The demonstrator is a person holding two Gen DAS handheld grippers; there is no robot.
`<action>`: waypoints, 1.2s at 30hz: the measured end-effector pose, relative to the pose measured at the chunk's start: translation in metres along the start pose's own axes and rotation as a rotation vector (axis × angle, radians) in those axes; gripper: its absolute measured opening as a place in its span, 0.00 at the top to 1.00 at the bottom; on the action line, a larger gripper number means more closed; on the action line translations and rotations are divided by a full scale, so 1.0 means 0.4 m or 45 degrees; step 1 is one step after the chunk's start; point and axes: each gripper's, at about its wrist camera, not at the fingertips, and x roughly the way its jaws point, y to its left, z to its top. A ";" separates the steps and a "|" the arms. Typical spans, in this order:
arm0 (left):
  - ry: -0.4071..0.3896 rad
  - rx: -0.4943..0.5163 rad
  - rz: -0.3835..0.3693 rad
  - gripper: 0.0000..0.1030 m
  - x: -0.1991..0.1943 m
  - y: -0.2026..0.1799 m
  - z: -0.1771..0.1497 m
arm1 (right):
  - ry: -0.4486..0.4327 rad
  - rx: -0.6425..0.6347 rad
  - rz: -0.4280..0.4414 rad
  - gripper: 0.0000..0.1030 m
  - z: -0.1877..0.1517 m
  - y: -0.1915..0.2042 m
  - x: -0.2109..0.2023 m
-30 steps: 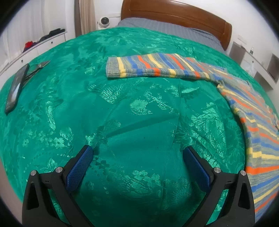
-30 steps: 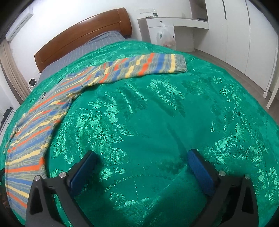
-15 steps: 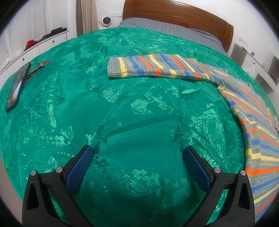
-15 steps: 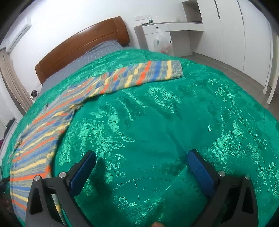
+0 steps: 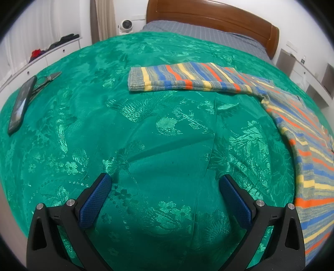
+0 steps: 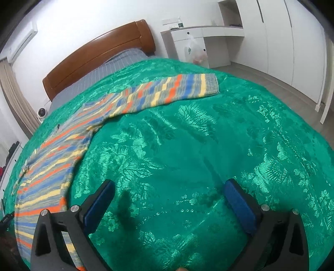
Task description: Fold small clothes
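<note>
The left claw (image 5: 165,187) and right claw (image 6: 170,193) both hang released and empty over the green bedspread (image 5: 146,129). The striped sweater (image 5: 302,133) lies flat toward the frame's right, one sleeve (image 5: 187,77) stretched across upper centre, seemingly spread for folding.

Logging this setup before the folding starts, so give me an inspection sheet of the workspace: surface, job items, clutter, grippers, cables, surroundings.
Surface: green bedspread, patterned, lightly creased.
Job's things: striped sweater spread flat; left sleeve and right sleeve extended, unfolded.
Clutter: phone and small scissors near the bed's left edge.
Grippers: left hand-held gripper open, empty; right hand-held gripper open, empty.
Cables: nothing seen.
Surroundings: wooden headboard, white cabinets, plastic bag hanging on a desk.
</note>
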 end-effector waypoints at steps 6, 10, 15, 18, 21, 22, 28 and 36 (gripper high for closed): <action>-0.009 0.006 0.010 0.00 -0.002 -0.004 -0.003 | -0.069 -0.023 -0.025 0.00 0.008 0.013 -0.036; -0.013 0.010 0.014 0.00 -0.003 -0.006 -0.004 | -0.075 -0.037 -0.031 0.00 0.006 0.021 -0.040; -0.014 0.011 0.017 0.00 -0.005 -0.007 -0.005 | -0.068 -0.040 -0.038 0.00 0.003 0.025 -0.040; -0.016 0.013 0.020 0.00 -0.008 -0.007 -0.006 | -0.070 -0.042 -0.041 0.00 0.001 0.029 -0.042; -0.017 0.014 0.020 0.00 -0.008 -0.007 -0.007 | -0.069 -0.050 -0.042 0.00 -0.003 0.033 -0.044; -0.018 0.015 0.021 0.00 -0.009 -0.006 -0.007 | -0.067 -0.054 -0.043 0.00 -0.003 0.035 -0.043; -0.020 0.016 0.025 0.00 -0.010 -0.009 -0.007 | -0.073 -0.073 -0.048 0.00 -0.008 0.042 -0.046; -0.020 0.018 0.025 0.00 -0.011 -0.009 -0.008 | -0.062 -0.080 -0.084 0.00 0.000 0.045 -0.048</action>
